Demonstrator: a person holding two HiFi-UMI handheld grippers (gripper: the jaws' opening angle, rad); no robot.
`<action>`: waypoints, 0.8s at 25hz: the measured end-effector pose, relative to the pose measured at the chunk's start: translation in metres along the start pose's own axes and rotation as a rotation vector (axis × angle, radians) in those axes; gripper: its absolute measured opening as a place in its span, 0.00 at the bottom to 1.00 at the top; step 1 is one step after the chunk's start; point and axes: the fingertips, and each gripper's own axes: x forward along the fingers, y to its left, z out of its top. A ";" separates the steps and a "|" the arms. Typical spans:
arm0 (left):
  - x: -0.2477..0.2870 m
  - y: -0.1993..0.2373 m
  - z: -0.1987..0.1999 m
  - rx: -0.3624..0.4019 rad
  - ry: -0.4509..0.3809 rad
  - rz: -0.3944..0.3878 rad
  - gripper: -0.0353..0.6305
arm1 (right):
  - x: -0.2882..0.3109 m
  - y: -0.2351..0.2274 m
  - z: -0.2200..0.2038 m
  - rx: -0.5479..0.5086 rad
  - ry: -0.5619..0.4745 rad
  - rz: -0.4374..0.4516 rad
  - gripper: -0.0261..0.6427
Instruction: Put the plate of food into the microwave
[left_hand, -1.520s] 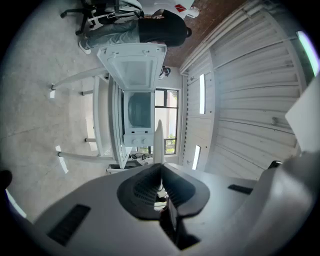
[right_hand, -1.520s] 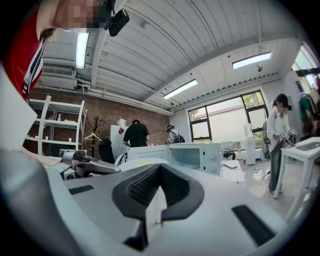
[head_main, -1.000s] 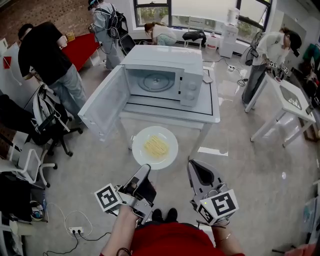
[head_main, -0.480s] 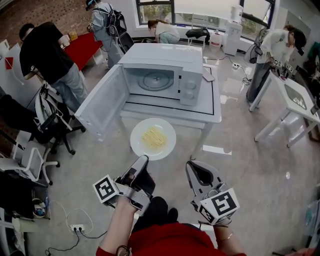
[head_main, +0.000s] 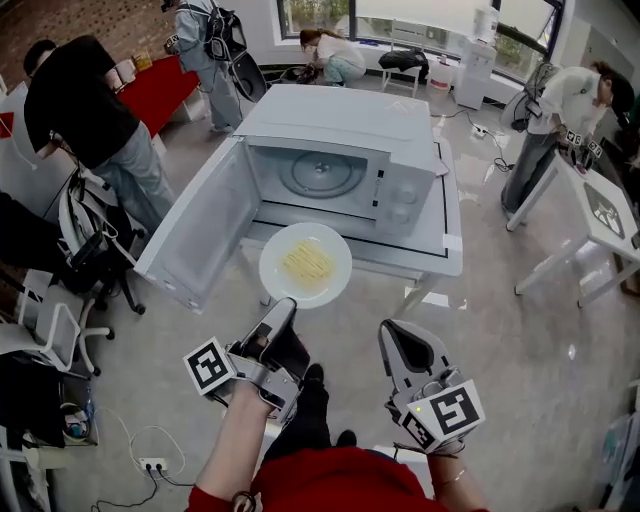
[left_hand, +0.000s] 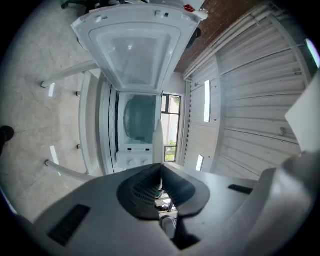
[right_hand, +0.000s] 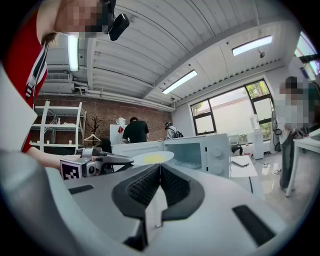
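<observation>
The microwave (head_main: 340, 118) has its door (head_main: 195, 235) wide open on the left. The left tool (head_main: 283, 305) pinches the near edge of the plate of food (head_main: 305, 265), just before the opening. The right tool (head_main: 400, 335) is pressed together, empty.

Your room is bright. Daylight comes in through the windows (head_main: 410, 8) at twelve o'clock. Your gripper views bend and go dark at the edges.

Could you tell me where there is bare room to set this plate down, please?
The microwave cavity is bare: only its glass turntable, between open door and control panel. The table strip before it is bare but narrow. The door blocks the left side.
</observation>
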 end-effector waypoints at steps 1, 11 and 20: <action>0.006 0.004 0.009 -0.001 0.006 0.003 0.08 | 0.011 -0.005 0.001 0.001 -0.004 -0.012 0.06; 0.090 0.027 0.071 -0.033 0.102 0.021 0.08 | 0.102 -0.050 0.015 0.013 -0.004 -0.118 0.06; 0.125 0.044 0.090 -0.024 0.154 0.038 0.08 | 0.140 -0.081 0.018 -0.037 0.027 -0.181 0.06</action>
